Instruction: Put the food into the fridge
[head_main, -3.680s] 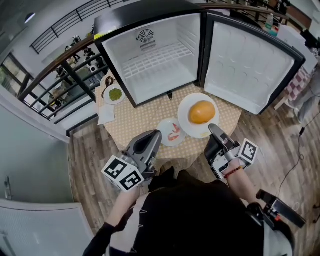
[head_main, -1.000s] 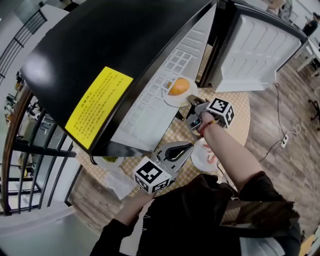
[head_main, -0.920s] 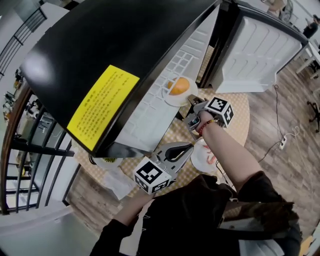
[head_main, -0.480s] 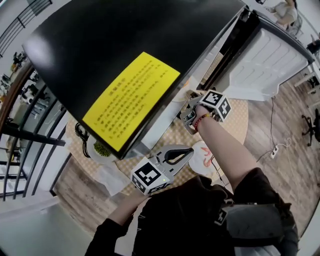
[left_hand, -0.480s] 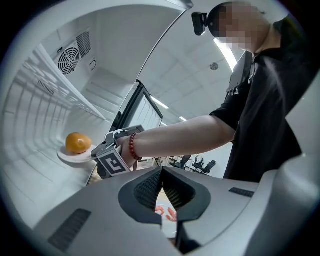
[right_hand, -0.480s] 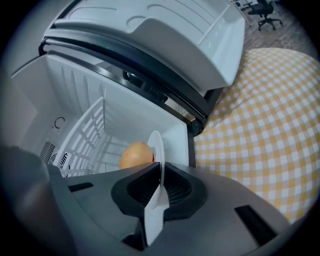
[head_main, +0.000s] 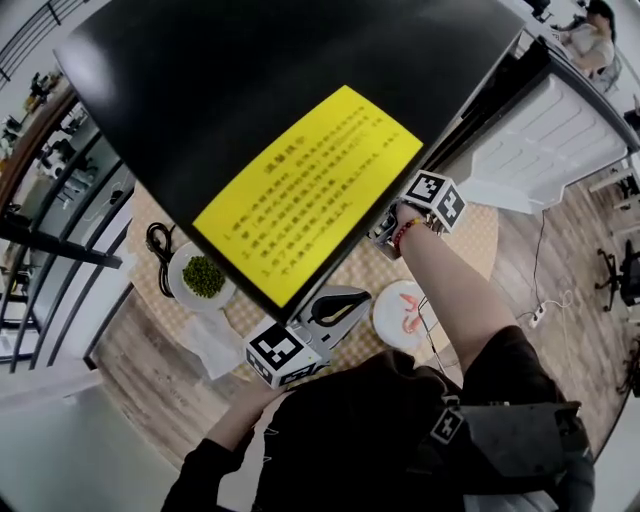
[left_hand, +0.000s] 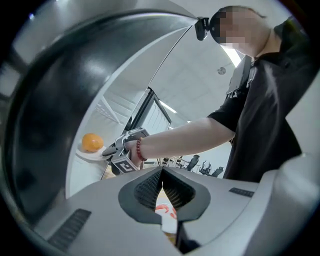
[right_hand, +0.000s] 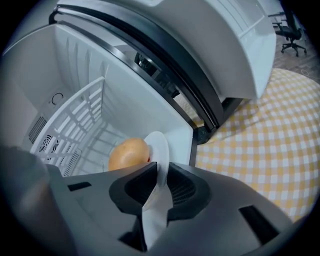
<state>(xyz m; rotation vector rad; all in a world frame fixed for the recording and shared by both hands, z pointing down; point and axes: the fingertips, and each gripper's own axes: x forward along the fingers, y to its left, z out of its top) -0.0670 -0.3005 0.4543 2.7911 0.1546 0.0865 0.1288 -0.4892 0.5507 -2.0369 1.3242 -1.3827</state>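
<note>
An orange bun (right_hand: 128, 154) lies on a white plate (right_hand: 160, 150) just inside the open fridge, in front of its wire shelf (right_hand: 75, 120). My right gripper (right_hand: 159, 182) has the plate's rim between its jaws, which are opening, and a thin gap shows beside the rim. In the head view the fridge's black top (head_main: 250, 100) hides those jaws and the bun, so only the marker cube (head_main: 433, 197) shows. My left gripper (left_hand: 161, 172) hangs shut and empty over the table, near a small plate of shrimp (head_main: 402, 314).
The fridge door (head_main: 560, 130) stands open at the right. A plate of green food (head_main: 203, 277) and a black cable sit at the table's left. The yellow checked tablecloth (right_hand: 270, 145) reaches up to the fridge front. A yellow label (head_main: 310, 190) is stuck on the fridge top.
The head view has swung over the fridge, so its top now covers the bun, the plate and the right jaws. The left gripper has barely shifted.
</note>
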